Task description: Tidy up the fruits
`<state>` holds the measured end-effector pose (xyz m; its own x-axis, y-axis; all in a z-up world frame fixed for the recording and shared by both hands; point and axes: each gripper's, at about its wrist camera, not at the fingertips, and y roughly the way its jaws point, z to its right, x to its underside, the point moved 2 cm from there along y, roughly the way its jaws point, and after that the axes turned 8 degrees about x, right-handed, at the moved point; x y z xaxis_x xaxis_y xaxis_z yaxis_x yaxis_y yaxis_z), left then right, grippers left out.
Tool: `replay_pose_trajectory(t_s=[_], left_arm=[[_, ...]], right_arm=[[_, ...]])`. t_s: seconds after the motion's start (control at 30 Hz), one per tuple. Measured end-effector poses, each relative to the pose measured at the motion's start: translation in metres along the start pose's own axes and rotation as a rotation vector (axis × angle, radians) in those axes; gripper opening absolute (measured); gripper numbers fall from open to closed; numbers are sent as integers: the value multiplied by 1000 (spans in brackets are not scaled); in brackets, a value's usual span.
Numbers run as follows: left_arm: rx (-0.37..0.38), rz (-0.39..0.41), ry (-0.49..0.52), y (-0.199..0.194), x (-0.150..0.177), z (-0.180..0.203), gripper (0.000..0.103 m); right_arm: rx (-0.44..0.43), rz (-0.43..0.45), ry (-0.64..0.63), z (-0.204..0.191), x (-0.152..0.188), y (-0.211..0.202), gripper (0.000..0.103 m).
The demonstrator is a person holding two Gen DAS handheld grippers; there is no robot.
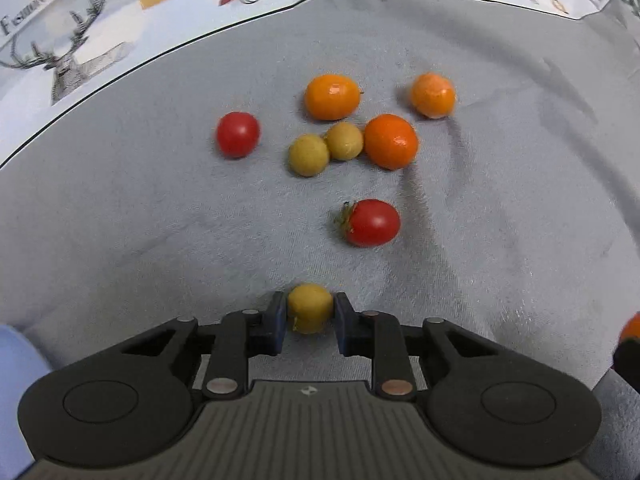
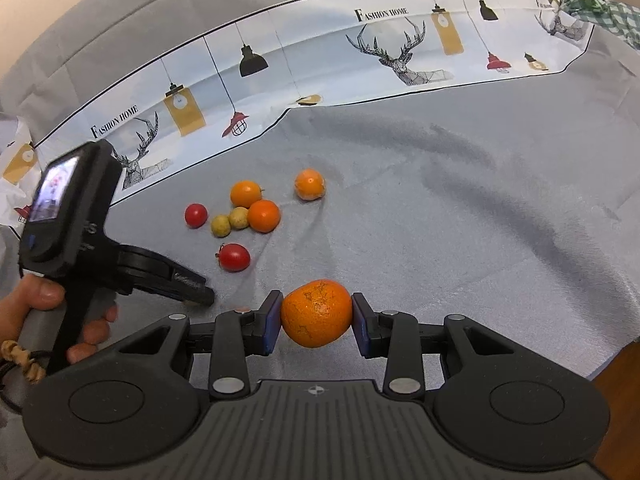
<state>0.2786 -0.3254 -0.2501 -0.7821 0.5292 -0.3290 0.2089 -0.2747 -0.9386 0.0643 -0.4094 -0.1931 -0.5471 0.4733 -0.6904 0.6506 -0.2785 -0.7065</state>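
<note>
My left gripper (image 1: 310, 312) is shut on a small yellow-brown fruit (image 1: 310, 306) above the grey cloth (image 1: 120, 220). Ahead of it lie two red tomatoes (image 1: 372, 223) (image 1: 237, 134), two more yellow-brown fruits (image 1: 309, 155) (image 1: 344, 141) and three oranges (image 1: 332, 97) (image 1: 391, 141) (image 1: 433, 95). My right gripper (image 2: 316, 316) is shut on an orange (image 2: 316, 313) held over the cloth. In the right wrist view the same cluster shows ahead: tomatoes (image 2: 235, 257) (image 2: 196, 215), yellow-brown fruits (image 2: 221, 225), oranges (image 2: 263, 215) (image 2: 309, 184). The left gripper's body (image 2: 80, 236) is at the left there.
A white printed sheet with deer and lamps (image 2: 320, 60) runs along the cloth's far edge. A checked green cloth (image 2: 600, 12) lies at the far right. The table's bare edge (image 2: 624, 380) shows at the right. A light blue object (image 1: 16, 380) sits at the left edge.
</note>
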Motion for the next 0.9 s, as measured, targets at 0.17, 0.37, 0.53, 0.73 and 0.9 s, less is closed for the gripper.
replay_pose_trajectory(t_s=[0.17,0.37,0.53,0.73,0.9], left_arm=[[35,89,-27,-65,23,-5,27],[25,179,-99,-183,98,-21,27],[-30,245,-186,-255,170,-35,27],[-109,275,-291,-302,239,-54,27],[-136,306,-334,-325,285,-59,27]], right_arm=[[-19,13,-15,-8,-4,-8,38],[-91,21,-51,-31,4,-51,38],[-172,32,-103,-58,21,-105,38],[-259,44,-167,-92,46,-159,38],[-309,69,-247,-118,65,-194,38]])
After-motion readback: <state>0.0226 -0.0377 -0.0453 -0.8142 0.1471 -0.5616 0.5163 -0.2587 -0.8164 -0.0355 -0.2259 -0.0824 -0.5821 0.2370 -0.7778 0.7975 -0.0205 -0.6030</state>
